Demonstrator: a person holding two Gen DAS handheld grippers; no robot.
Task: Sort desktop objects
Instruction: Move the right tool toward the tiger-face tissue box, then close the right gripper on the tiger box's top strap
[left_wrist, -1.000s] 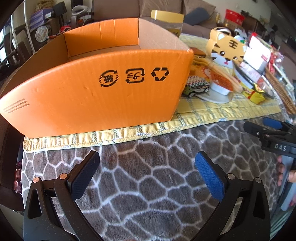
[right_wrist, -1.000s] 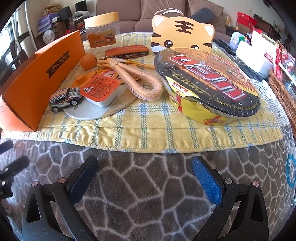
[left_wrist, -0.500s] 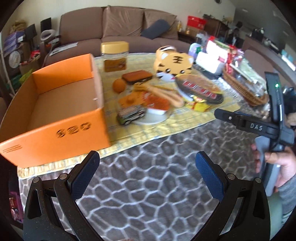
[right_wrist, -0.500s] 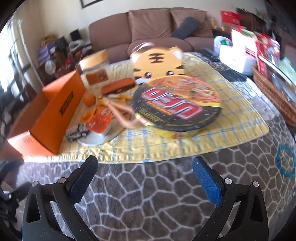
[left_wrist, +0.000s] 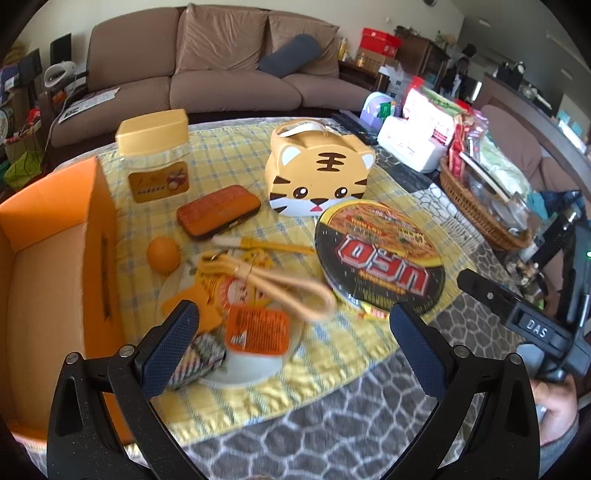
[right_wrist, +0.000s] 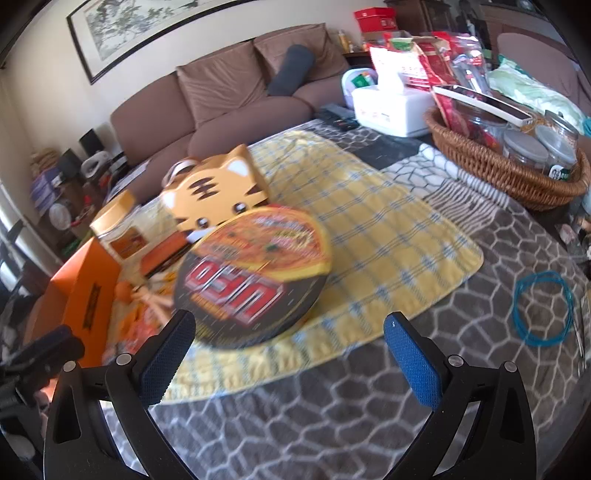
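Both handheld tongs hang over a cluttered living-room table, jaws spread wide and holding nothing. The left gripper hovers above a white plate on the yellow checked cloth; between its blue pads sits an orange sauce cup, with a checkered toy car just beside the left pad and a looped tan cord just beyond. Farther ahead lie a small orange ball, a brown zip case, a yellow-lidded jar and a tiger-face box. An open orange cardboard box stands to the left of that gripper; a round instant noodle bowl rests ahead to its right, touching the tiger-face box's foot.

The right gripper, seen from its own camera, hangs over the grey patterned blanket at the cloth's near edge, the noodle bowl just ahead of its left pad. A wicker basket of jars and packets sits well off to its far right, a blue rubber band near its right side. The right camera's picture is blurred.
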